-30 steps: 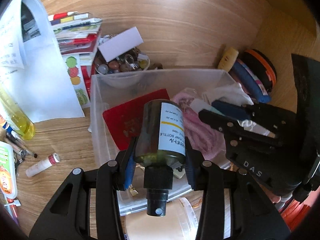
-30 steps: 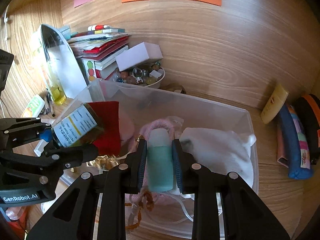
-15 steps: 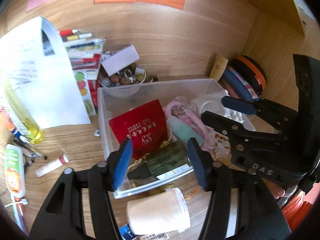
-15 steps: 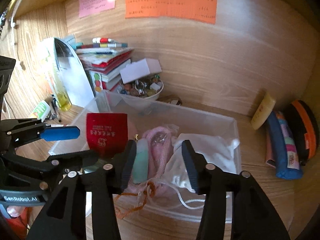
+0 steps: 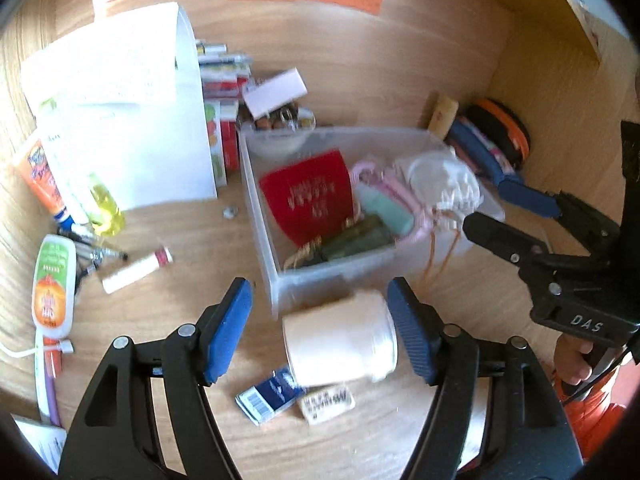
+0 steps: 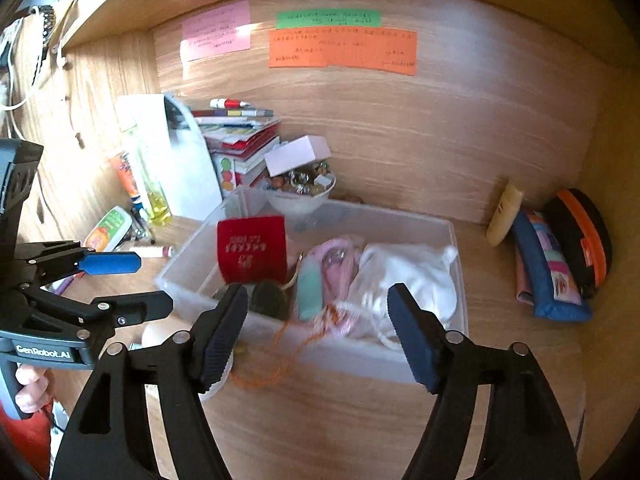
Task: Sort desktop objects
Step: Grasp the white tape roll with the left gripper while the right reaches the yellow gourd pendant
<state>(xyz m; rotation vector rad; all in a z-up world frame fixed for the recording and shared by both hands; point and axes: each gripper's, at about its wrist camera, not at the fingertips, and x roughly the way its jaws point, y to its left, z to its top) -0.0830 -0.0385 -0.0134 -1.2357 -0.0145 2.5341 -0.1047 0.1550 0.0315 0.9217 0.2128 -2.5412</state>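
Observation:
A clear plastic bin (image 5: 276, 268) (image 6: 456, 240) sits on the wooden desk. In it lie a red pouch (image 5: 310, 196) (image 6: 252, 248), a dark green bottle (image 5: 356, 238) (image 6: 270, 298), a teal tube (image 5: 386, 210) (image 6: 310, 284), a pink cord and a white cloth (image 5: 444, 178) (image 6: 408, 276). My left gripper (image 5: 320, 330) is open and empty above a cream jar (image 5: 340, 338) lying in front of the bin. My right gripper (image 6: 314, 332) is open and empty, pulled back from the bin's near wall.
Left of the bin are a white paper stand (image 5: 120, 120), a yellow bottle (image 5: 102, 208), tubes, pens and a lip balm (image 5: 136, 270). A book stack (image 6: 240, 140) and a bead bowl (image 6: 302, 184) stand behind the bin. Pencil cases (image 6: 560, 256) lie at the right. A blue box (image 5: 272, 394) lies near the jar.
Both grippers opened, dropped the green bottle and the teal tube into the bin, and pulled back and up away from it.

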